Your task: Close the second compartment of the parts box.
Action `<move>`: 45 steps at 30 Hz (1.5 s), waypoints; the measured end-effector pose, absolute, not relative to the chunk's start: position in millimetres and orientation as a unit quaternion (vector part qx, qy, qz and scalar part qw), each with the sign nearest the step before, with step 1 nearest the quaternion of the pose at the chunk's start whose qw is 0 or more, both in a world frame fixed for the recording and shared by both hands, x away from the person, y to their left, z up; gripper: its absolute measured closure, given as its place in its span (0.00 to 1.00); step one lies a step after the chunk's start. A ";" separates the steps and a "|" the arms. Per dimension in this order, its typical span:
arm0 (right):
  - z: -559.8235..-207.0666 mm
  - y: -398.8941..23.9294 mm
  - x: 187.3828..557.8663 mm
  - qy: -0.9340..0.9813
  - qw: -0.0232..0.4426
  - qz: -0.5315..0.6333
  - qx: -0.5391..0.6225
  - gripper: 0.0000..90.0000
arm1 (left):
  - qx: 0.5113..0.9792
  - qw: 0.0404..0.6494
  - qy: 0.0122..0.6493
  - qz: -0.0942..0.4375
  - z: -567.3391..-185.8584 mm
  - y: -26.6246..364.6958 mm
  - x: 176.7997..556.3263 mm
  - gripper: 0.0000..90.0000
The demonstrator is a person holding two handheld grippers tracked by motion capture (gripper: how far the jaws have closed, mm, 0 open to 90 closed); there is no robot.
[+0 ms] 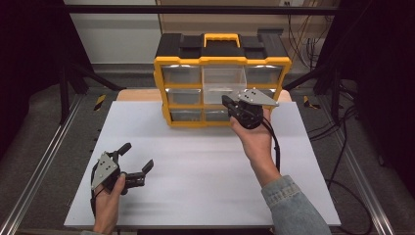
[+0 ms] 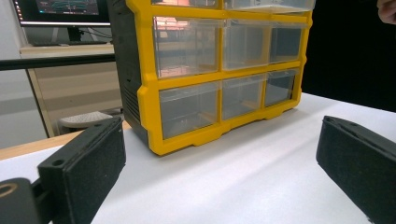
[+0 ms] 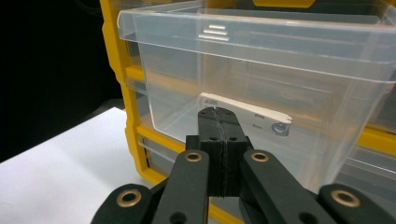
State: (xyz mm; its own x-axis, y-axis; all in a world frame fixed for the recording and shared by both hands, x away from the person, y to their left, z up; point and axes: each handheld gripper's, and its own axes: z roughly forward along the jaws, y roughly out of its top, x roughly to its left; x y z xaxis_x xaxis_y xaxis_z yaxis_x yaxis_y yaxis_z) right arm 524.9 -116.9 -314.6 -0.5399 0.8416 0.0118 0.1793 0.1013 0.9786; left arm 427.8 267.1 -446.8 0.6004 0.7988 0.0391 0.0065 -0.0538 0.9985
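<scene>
A yellow and black organizer [image 1: 179, 121] with clear drawers stands at the far side of the white table. Its middle top drawer [image 1: 224, 79] sticks out toward me. My right gripper [image 1: 226, 102] is shut, jaws pressed together with nothing between them. In the right gripper view the right gripper [image 3: 217, 112] has its tips at the white pull tab [image 3: 261, 116] low on the front of that clear drawer [image 3: 261, 60]. My left gripper [image 1: 137, 155] rests open near the front left of the table, well away from the organizer [image 2: 149, 98]. The left gripper [image 2: 219, 163] holds nothing between its wide jaws.
The white table top [image 1: 205, 166] lies between the two hands. A metal rail [image 1: 39, 166] runs along the left side, and cables [image 1: 342, 161] lie on the floor to the right. A monitor [image 2: 60, 11] stands behind the organizer in the left gripper view.
</scene>
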 end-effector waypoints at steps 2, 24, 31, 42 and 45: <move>-314.1 -117.3 527.3 0.676 0.297 0.558 0.380 1.00 | 0.651 0.614 0.309 0.323 -446.8 266.7 428.0 0.01; -303.0 -111.8 545.7 0.679 0.306 0.552 0.375 1.00 | 0.650 0.614 0.313 0.321 -447.3 268.8 429.8 0.02; -301.3 -109.5 548.0 0.678 0.305 0.556 0.373 1.00 | 0.650 0.614 0.312 0.322 -447.3 268.6 429.6 0.02; -300.8 -109.2 552.5 0.679 0.302 0.557 0.371 1.00 | 0.651 0.612 0.313 0.322 -447.9 268.5 431.0 0.02; -300.3 -108.2 553.7 0.680 0.304 0.555 0.371 1.00 | 0.653 0.611 0.310 0.324 -447.7 268.1 430.7 0.01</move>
State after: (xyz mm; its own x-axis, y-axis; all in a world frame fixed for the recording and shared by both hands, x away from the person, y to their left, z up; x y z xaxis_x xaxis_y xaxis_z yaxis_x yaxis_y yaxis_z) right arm 553.7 -108.2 -300.3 -0.5403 0.8414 -0.0012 0.1667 0.1084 0.9800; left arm 430.7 268.1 -447.7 0.5982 0.8001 0.0442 0.0093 -0.0620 0.9980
